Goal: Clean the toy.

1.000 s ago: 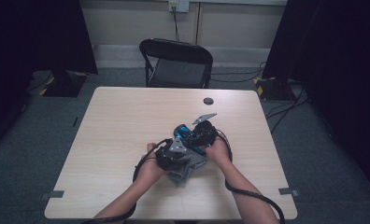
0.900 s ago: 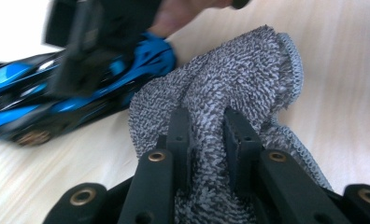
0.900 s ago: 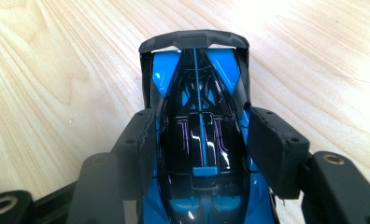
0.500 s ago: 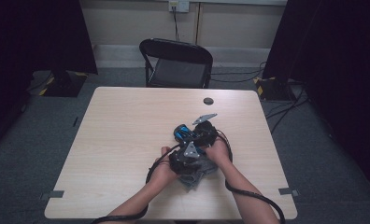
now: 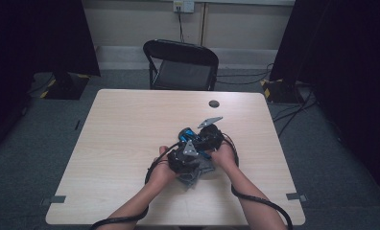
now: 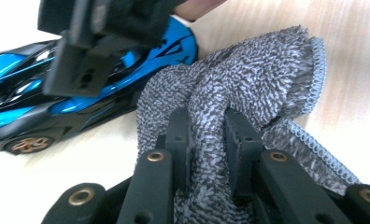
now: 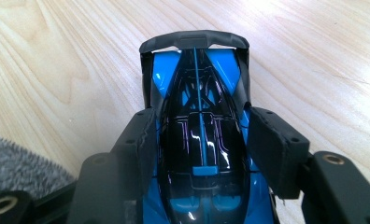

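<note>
A blue and black toy car (image 7: 197, 74) sits on the wooden table (image 5: 130, 124), and my right gripper (image 7: 197, 126) is shut on its sides over the cabin. In the high view the car (image 5: 184, 134) shows just left of the right gripper (image 5: 205, 139). My left gripper (image 6: 206, 126) is shut on a bunched grey terry cloth (image 6: 248, 88), which lies against the car's (image 6: 29, 107) side. From above, the left gripper (image 5: 188, 158) sits right next to the right one, with the cloth (image 5: 193, 176) hanging beneath it onto the table.
A small dark round disc (image 5: 214, 103) lies near the table's far edge. A black folding chair (image 5: 181, 62) stands behind the table. Cables trail from both grippers over the near edge. Bare tabletop stretches to the left.
My left hand with the cloth has shifted slightly to the right, closer against the car. The right hand and the car have stayed put.
</note>
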`<state>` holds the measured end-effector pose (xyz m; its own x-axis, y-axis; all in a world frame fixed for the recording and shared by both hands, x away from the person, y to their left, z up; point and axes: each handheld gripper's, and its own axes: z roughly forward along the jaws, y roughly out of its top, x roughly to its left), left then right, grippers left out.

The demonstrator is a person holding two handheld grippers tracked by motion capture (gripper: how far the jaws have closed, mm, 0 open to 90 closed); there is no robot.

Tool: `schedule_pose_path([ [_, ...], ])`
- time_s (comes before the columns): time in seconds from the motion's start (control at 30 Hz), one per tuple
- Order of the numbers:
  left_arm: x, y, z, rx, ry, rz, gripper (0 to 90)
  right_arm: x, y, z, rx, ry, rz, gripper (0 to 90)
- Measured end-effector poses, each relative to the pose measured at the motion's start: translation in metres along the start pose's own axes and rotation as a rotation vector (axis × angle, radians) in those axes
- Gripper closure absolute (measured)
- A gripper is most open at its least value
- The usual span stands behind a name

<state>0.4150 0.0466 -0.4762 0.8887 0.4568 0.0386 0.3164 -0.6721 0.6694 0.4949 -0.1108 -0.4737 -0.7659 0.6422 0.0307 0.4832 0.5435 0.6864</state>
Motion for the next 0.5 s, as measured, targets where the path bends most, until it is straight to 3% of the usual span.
schedule_pose_path([
  [0.17,0.005,-0.003,-0.003,0.004,0.021,-0.010,73.5,0.000,0.000,0.000,-0.001,-0.003,0.001,43.5],
  [0.5,0.028,-0.015,-0.011,0.000,0.065,-0.073,73.6,0.000,0.000,0.000,-0.001,-0.003,0.001,43.5],
])
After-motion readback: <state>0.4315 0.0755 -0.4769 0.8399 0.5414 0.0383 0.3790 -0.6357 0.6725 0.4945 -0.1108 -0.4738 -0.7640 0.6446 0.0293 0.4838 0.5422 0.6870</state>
